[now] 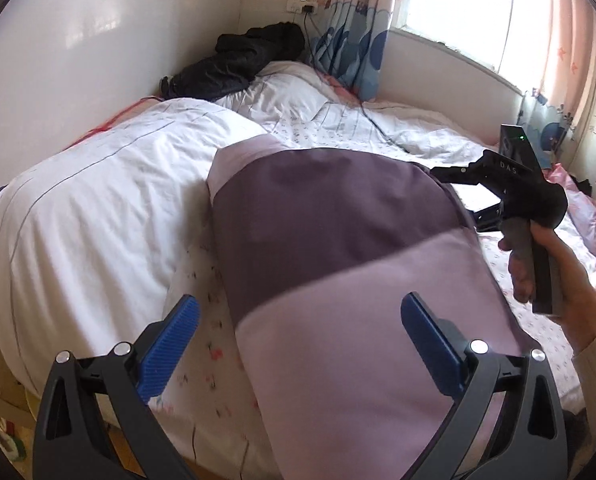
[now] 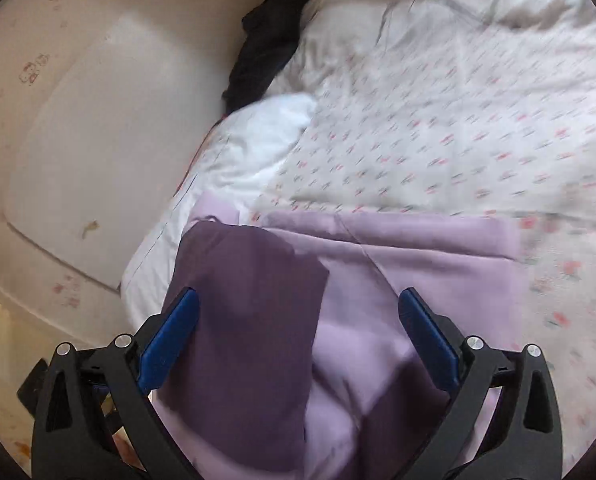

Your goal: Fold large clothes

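A large folded garment in light lilac with a dark purple band (image 1: 337, 264) lies on the bed's floral sheet (image 1: 202, 344). My left gripper (image 1: 298, 344) is open, its blue pads wide apart above the garment's near lilac end. The right gripper's black body (image 1: 513, 192) shows in the left wrist view, held by a hand beyond the garment's right side. In the right wrist view the right gripper (image 2: 298, 336) is open above the garment (image 2: 337, 320), with dark purple cloth on the left and lilac on the right. Neither gripper holds cloth.
A white duvet (image 1: 98, 216) is bunched at the left of the bed. A black jacket (image 1: 242, 60) lies at the far corner by the wall. A charger cable (image 1: 377, 124) crosses the sheet. Curtains (image 1: 357, 40) and a window are behind. A pale headboard (image 2: 98, 140) is at left.
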